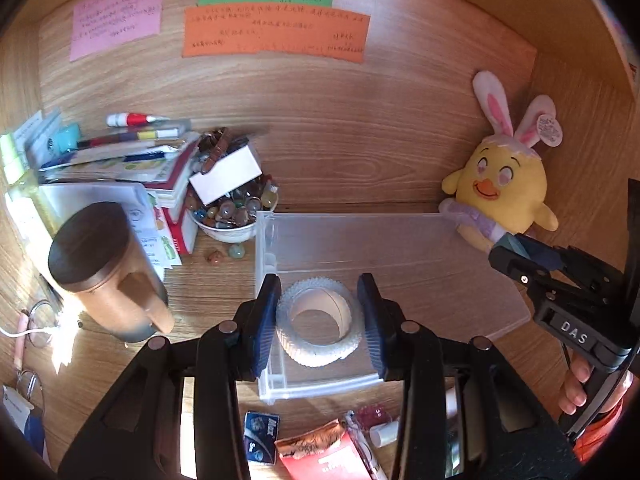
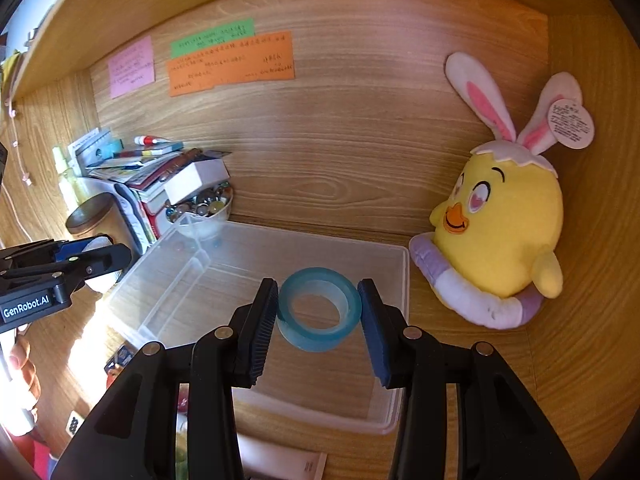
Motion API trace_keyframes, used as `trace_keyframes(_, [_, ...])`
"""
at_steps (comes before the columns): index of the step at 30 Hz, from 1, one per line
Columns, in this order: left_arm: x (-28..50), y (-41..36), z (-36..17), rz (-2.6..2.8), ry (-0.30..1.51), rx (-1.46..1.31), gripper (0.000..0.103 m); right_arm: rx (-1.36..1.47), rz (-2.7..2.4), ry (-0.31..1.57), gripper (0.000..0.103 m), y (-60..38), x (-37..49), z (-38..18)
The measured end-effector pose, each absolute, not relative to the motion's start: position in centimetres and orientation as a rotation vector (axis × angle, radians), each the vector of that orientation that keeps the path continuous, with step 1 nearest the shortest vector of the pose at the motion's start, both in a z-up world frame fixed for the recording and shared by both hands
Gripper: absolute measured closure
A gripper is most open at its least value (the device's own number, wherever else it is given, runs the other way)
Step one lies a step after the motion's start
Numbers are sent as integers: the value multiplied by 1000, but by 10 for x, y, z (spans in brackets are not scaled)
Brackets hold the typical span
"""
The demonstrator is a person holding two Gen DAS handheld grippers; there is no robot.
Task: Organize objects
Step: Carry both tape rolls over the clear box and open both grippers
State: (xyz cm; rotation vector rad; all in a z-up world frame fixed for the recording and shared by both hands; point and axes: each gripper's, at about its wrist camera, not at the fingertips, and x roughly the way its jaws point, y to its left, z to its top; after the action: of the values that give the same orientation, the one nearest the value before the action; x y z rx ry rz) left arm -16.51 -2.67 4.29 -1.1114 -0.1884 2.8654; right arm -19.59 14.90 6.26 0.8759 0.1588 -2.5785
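Lower centre of each wrist view: left gripper (image 1: 320, 320) clamps a white tape roll (image 1: 319, 322); right gripper (image 2: 319, 312) clamps a blue tape roll (image 2: 319, 308). Both rolls are held above the clear bin (image 2: 402, 280), jaws partly closed. Plush chick (image 2: 500, 236) sits at right.

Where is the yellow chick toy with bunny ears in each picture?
Left wrist view: the yellow chick plush sits at the right edge, behind the clear plastic box.
Right wrist view: the chick plush is large at the right, beside the box.
Shared landmark: the orange note on the back wall.
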Motion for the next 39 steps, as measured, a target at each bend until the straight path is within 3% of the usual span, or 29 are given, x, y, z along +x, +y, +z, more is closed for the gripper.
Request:
trace_keyframes(17, [-217,-6,5,2772,51,-1311,64,1050,-2483,230,65,130,-230,17])
trace_keyframes(32, [-228,5,-14,2742,93,-1372,63,1107,-2464,287,65,122,-236,3])
trace_keyframes(39, [-225,4,-16,2730,79,-1371,41,1108,-2470,306,62,119,-235,2])
